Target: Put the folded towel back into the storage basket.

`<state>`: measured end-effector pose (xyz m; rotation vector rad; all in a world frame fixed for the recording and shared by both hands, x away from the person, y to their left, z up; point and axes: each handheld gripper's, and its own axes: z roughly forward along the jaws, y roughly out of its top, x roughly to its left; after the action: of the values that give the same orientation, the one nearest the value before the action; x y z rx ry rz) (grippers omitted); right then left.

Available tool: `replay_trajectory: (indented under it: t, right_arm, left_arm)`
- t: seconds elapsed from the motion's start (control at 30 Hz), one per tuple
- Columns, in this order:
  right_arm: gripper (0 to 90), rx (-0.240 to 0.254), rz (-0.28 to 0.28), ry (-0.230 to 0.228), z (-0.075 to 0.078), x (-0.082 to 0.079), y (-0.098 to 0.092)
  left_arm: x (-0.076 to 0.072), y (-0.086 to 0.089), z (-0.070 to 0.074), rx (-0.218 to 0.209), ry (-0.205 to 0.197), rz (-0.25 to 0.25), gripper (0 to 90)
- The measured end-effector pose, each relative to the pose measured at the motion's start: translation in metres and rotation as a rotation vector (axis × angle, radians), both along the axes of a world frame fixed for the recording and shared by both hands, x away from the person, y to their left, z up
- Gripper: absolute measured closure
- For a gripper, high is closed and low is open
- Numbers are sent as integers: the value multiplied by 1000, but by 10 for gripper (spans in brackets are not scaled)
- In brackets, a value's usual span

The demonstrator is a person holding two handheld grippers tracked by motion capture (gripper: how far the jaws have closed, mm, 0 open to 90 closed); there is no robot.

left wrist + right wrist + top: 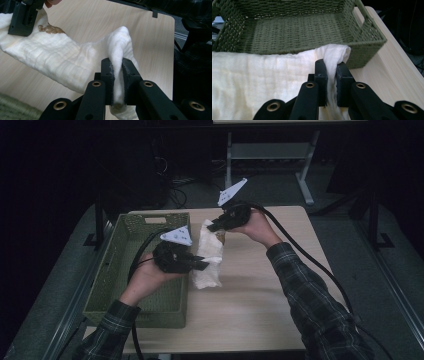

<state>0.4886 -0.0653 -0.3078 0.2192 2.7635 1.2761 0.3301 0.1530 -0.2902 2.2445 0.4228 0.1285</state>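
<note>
A white cloth (209, 256) with a brown stain hangs stretched between my two grippers above the wooden table (260, 295). My left gripper (202, 265) is shut on the cloth's near end; in the left gripper view the cloth (62, 57) is pinched between the jaws (117, 75), and the stain (51, 29) lies near the far gripper (22, 18). My right gripper (214, 226) is shut on the far end; the right gripper view has a fold of cloth (262, 77) squeezed between its jaws (332, 77).
An empty green woven basket (112, 270) stands on the left part of the table, right beside the cloth; in the right gripper view the basket (367, 42) sits just behind the cloth. A metal table frame (305, 175) stands on the floor beyond.
</note>
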Motion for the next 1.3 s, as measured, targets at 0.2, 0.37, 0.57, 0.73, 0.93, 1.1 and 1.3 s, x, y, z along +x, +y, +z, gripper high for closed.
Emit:
replay_trajectory:
  t: [0.2, 0.37, 0.57, 0.73, 0.93, 1.1, 1.3]
  right_arm:
    - [821, -1, 35, -9, 3, 2, 27]
    - [821, 6, 55, -10, 6, 3, 48]
    - [821, 12, 82, -9, 5, 6, 71]
    - [821, 24, 104, -8, 3, 8, 89]
    - [820, 13, 122, 2, -3, 6, 110]
    - [821, 8, 137, 8, -8, 4, 120]
    - [820, -6, 144, 17, -14, 2, 127]
  left_arm:
    - [-2, 24, 0, -18, -3, 4, 809]
    - [-6, 45, 1, -16, -8, 33, 810]
    - [-11, 69, 1, -12, -9, 70, 809]
    - [-15, 83, 0, -7, -10, 89, 809]
    - [-21, 97, -2, -5, -5, 112, 808]
    - [-24, 105, -10, 7, 15, 112, 807]
    - [-23, 107, -17, -7, 21, 129, 666]
